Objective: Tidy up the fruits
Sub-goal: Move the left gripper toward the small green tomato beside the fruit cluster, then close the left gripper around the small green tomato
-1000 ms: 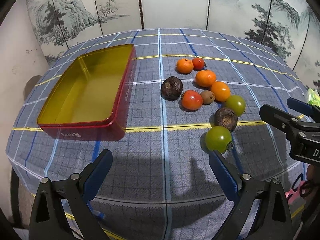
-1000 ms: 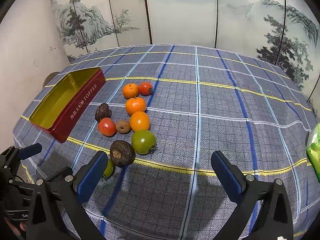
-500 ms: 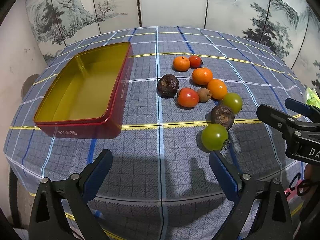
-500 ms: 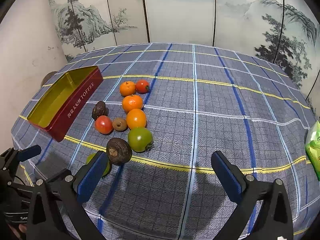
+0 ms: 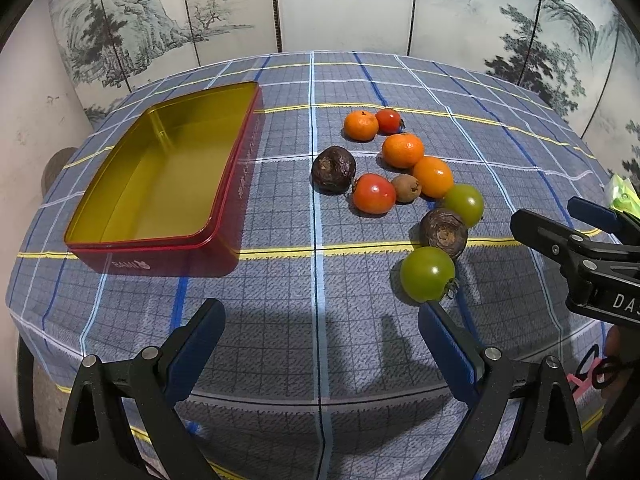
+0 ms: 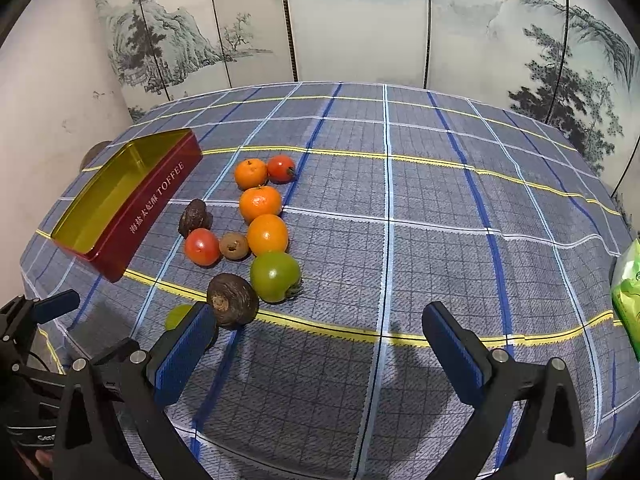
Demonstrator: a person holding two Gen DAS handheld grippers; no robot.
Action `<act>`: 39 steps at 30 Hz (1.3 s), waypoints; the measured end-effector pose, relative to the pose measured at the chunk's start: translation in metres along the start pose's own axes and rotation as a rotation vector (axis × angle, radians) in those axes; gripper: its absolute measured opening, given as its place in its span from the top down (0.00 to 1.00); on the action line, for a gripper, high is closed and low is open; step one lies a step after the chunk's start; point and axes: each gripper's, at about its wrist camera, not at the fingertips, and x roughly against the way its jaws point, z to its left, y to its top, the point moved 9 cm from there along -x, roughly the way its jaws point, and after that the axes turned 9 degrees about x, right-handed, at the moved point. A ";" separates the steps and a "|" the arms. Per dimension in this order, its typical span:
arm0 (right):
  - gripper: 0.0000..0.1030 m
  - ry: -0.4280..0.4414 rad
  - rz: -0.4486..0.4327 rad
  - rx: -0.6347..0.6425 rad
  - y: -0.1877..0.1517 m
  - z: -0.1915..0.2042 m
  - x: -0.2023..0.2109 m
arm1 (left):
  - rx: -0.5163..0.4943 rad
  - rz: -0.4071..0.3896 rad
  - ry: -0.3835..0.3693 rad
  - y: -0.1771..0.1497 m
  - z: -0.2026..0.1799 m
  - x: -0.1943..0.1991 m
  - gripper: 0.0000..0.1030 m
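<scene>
both claws were released, jaws spread wide, nothing between them. the left gripper [image 5: 320, 320] hovered over bare cloth at the near edge of the table; the right gripper [image 6: 316, 328] sat just right of it, its left finger [image 6: 184, 344] partly covering the nearest green tomato [image 5: 427, 274].

the fruits lay loose in a curved string right of centre: two mandarins [image 5: 361, 125] [image 5: 402, 150] and a small red tomato [image 5: 389, 121] at the far end, then an orange [image 5: 433, 176], a small brown fruit [image 5: 406, 188], a red tomato [image 5: 373, 193], a dark wrinkled fruit [image 5: 333, 169], a second green tomato [image 5: 464, 205], another dark wrinkled fruit [image 5: 444, 232], and the green one nearest. several touched, so pulling a middle one would likely nudge its neighbours. probably best to work from the near end.

the toffee tin [image 5: 224, 184] sat open and empty on the left, long side toward the fruit, well apart from it. likely set that way as the drop target, with a bare lane of tablecloth [image 5: 280, 300] between.

room: plenty on the far and right sides of the cloth. the near edge was close under both grippers, so a round fruit knocked that way could roll off. a green packet [image 6: 628, 292] sat at the right edge, out of the way.
</scene>
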 end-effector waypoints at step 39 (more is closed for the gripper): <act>0.00 -0.062 0.074 -0.039 -0.022 -0.040 -0.026 | -0.081 0.064 -0.134 -0.001 -0.051 -0.020 0.28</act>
